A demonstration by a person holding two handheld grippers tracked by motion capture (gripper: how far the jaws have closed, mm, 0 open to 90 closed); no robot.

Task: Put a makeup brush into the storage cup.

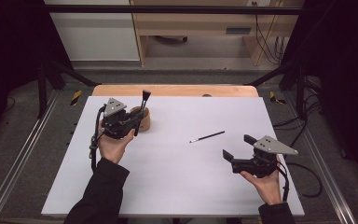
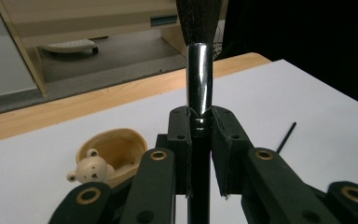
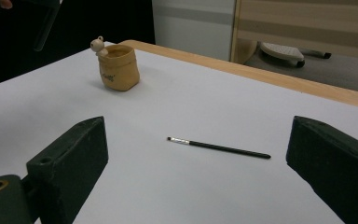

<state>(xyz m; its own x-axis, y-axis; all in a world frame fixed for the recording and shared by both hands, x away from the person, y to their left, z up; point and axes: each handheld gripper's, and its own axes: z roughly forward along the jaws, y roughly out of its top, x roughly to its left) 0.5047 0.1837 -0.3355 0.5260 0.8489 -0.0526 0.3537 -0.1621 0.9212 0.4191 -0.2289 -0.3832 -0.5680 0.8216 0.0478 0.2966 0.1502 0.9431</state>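
Holding large brush (image 2: 199, 79) upright, left gripper (image 1: 131, 122) jaws clamped on handle; brush is best kept vertical, centred over bear cup (image 1: 143, 120). Right gripper (image 1: 237, 147) jaws wide, nothing held.

Setting: lab-type recording station, not a home. Evidence: white work board (image 1: 177, 186) laid on a wooden table (image 1: 175, 90), enclosed by a black metal frame (image 1: 168, 9) with struts at 10 and 2 o'clock. Aluminium rails (image 1: 21, 154) run along the grey floor at 8 and 4 o'clock. Loose cables (image 1: 303, 177) at 4 o'clock; light wooden furniture (image 1: 200, 23) at 12 o'clock.
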